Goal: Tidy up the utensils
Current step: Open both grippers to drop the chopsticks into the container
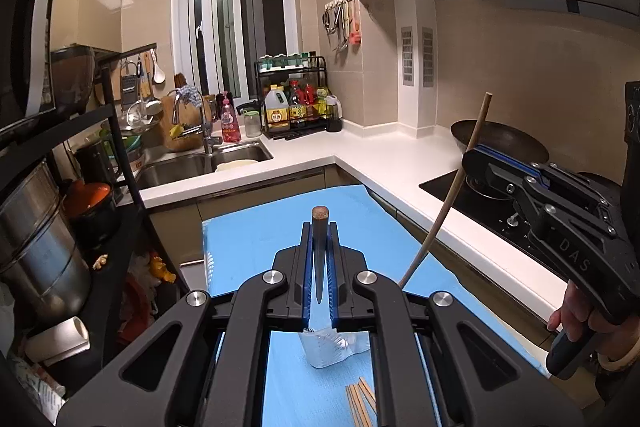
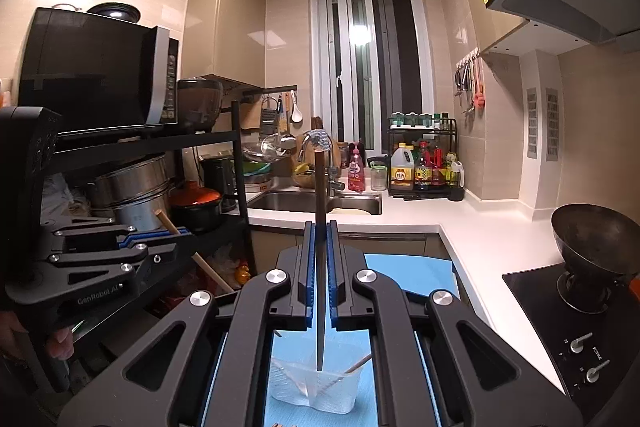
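While looking down past the black arms, see the clear cup (image 2: 316, 383) standing on the blue mat (image 1: 248, 247).

Up above the cup, find the left gripper (image 1: 320, 227), with fingers closed tight on the left chopstick (image 1: 320, 251). Pinched along its length, with a round wooden end poking out past the fingertips and the thin tip pointing back down toward the cup.

Also up above the cup, find the right gripper (image 2: 320, 227), with fingers closed tight on the right chopstick (image 2: 320, 187). Held a bit tilted, with the thick end high over the cup and the thin tip pointing down at the cup. Hard to tell if that tip is over the cup's open mouth or a little to the side.

To the right of the cup, spot a hand (image 1: 576, 311) wrapped around the right gripper's handle.

Inside the cup, see what looks like one thin stick (image 2: 360, 362) leaning on the wall.

Just beside the cup, on the mat, see a small bunch of loose chopsticks (image 1: 360, 403) lying flat.

Far past the cup, find the white worktop (image 1: 400, 163), with the sink (image 1: 224, 159) off to the left of the cup and the dark wok (image 1: 500, 139) off to the right.
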Motion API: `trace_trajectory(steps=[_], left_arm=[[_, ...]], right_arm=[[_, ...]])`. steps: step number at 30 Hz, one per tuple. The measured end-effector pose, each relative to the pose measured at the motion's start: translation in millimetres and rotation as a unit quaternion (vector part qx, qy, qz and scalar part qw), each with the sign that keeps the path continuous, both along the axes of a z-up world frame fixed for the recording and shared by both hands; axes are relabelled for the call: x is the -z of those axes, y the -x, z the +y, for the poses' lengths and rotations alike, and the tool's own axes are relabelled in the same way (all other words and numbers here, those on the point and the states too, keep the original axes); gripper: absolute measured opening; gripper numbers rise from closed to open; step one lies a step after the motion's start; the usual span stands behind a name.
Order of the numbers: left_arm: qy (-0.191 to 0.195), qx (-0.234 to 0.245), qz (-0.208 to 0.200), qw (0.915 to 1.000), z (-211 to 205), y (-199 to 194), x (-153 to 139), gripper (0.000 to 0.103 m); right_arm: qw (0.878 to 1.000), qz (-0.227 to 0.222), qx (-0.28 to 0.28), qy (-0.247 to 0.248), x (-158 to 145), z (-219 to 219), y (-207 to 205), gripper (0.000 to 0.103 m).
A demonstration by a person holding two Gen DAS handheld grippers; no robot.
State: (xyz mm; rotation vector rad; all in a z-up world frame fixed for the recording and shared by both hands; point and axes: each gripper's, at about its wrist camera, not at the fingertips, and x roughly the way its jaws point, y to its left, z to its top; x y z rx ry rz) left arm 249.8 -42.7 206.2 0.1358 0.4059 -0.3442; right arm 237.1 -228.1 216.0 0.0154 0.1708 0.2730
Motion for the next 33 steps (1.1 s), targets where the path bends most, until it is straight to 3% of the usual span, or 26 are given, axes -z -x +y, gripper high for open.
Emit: trace_trajectory(steps=[10, 23, 25, 26, 27, 28, 31, 33], left_arm=[[-0.014, 0.006, 0.042, 0.999, -12, -35, 33, 0.006], [-0.019, -0.008, 0.091, 0.9956, -10, -60, 84, 0.006], [-0.018, -0.021, 0.089, 0.9956, -7, -60, 90, 0.02], [-0.02, -0.027, 0.089, 0.9955, -6, -60, 90, 0.054], [-0.021, -0.042, 0.081, 0.9956, -3, -57, 91, 0.078], [-0.022, -0.051, 0.073, 0.9958, -1, -55, 91, 0.08], [-0.024, -0.061, 0.071, 0.9954, 5, -48, 93, 0.082], [-0.021, -0.071, 0.073, 0.9945, 9, -44, 97, 0.087]], right_arm=[[0.999, 0.03, 0.014, 0.002, 36, 0, -38, 0.006], [0.996, 0.086, 0.014, -0.001, 96, 5, -53, 0.006], [0.995, 0.097, 0.013, -0.005, 102, 6, -53, 0.016], [0.995, 0.103, 0.013, -0.004, 105, 6, -52, 0.025], [0.994, 0.105, 0.015, -0.005, 108, 5, -50, 0.045], [0.994, 0.105, 0.017, -0.006, 110, 5, -47, 0.057], [0.994, 0.111, 0.018, -0.011, 114, 2, -36, 0.071], [0.993, 0.116, 0.015, -0.017, 115, 2, -30, 0.074]])
